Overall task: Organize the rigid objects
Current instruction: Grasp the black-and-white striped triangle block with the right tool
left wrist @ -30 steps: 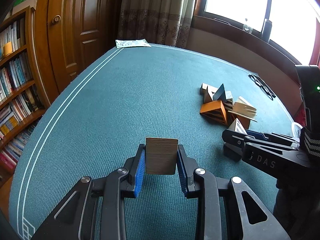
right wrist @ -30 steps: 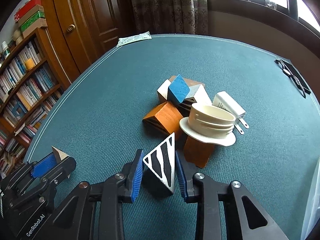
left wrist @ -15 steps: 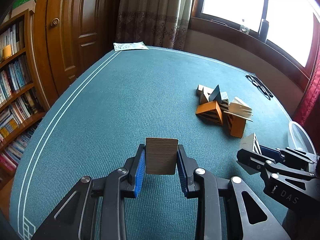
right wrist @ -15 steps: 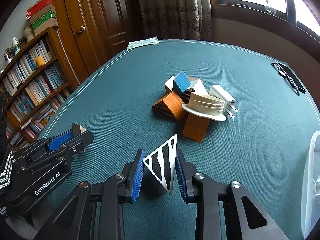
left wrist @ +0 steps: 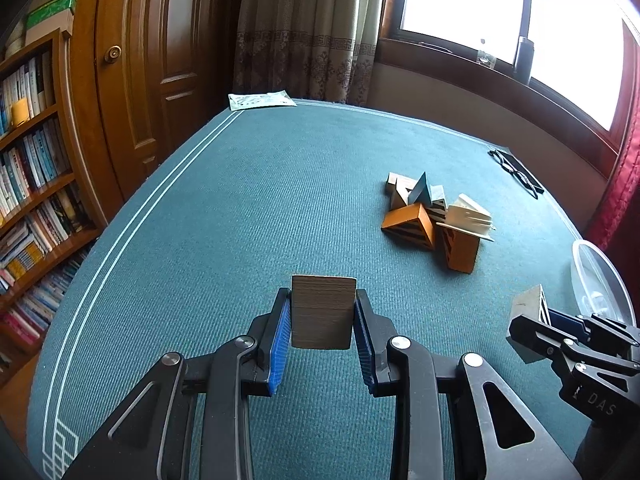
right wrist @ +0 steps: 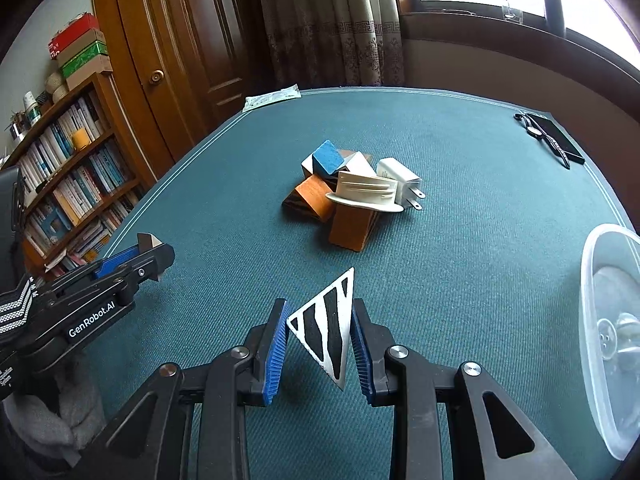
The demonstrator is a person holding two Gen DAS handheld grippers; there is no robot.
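My left gripper (left wrist: 322,312) is shut on a plain wooden block (left wrist: 323,312) and holds it above the green table (left wrist: 240,208). My right gripper (right wrist: 320,328) is shut on a black-and-white striped triangular block (right wrist: 326,320); it also shows in the left wrist view (left wrist: 530,312). A pile of wooden blocks (right wrist: 332,200), orange, blue and white, lies mid-table with a white dish (right wrist: 366,194) and a white charger plug (right wrist: 400,182) on it; the pile also shows in the left wrist view (left wrist: 432,216). The left gripper shows at the left of the right wrist view (right wrist: 150,250).
A clear plastic container (right wrist: 608,320) stands at the table's right edge, also in the left wrist view (left wrist: 600,284). Glasses and a dark case (right wrist: 552,140) lie at the far right. A paper packet (left wrist: 260,100) lies at the far edge. A bookshelf (left wrist: 32,184) and wooden door stand left.
Both grippers have pulled back from the pile and risen, each still holding its block. The pile looks farther away, and the clear container has come into view on the right.
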